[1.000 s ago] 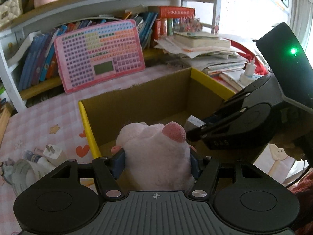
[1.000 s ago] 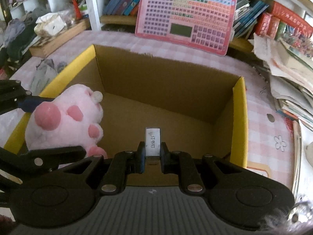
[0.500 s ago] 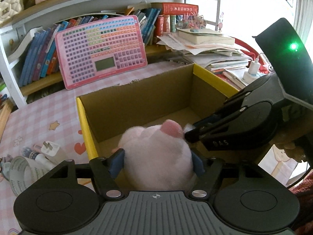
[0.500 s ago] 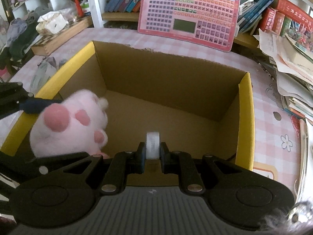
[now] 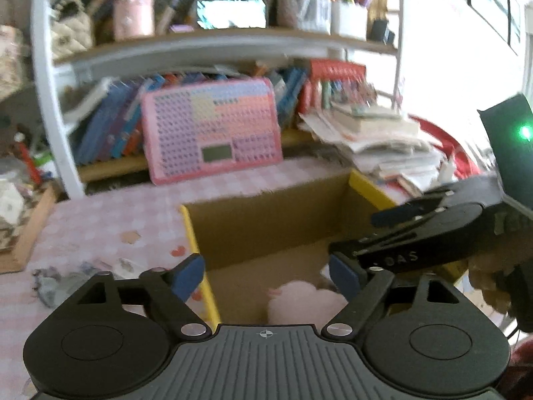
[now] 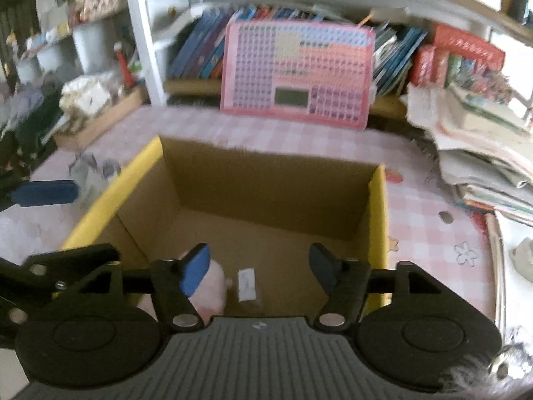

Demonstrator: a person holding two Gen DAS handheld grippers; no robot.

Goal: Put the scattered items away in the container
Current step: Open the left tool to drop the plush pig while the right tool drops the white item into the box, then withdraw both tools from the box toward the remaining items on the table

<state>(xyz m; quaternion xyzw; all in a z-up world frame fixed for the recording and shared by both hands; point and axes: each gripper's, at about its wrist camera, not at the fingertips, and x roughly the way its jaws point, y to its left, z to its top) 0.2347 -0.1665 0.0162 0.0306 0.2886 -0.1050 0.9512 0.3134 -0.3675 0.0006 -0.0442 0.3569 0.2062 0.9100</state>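
Both tools opening, empty; box [image 6: 266, 183] holds plush [image 6: 213, 286], probably staple-box [image 6: 247, 285].

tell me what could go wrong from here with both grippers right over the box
1. The left gripper and right gripper, fingers opening with nothing between them, sit close together above the cardboard box; the right gripper's fingers could knock the left one.
2. The pink plush toy and small white box lie directly beneath, so a low pass could snag them.
3. A finger could catch the box's yellow edge.
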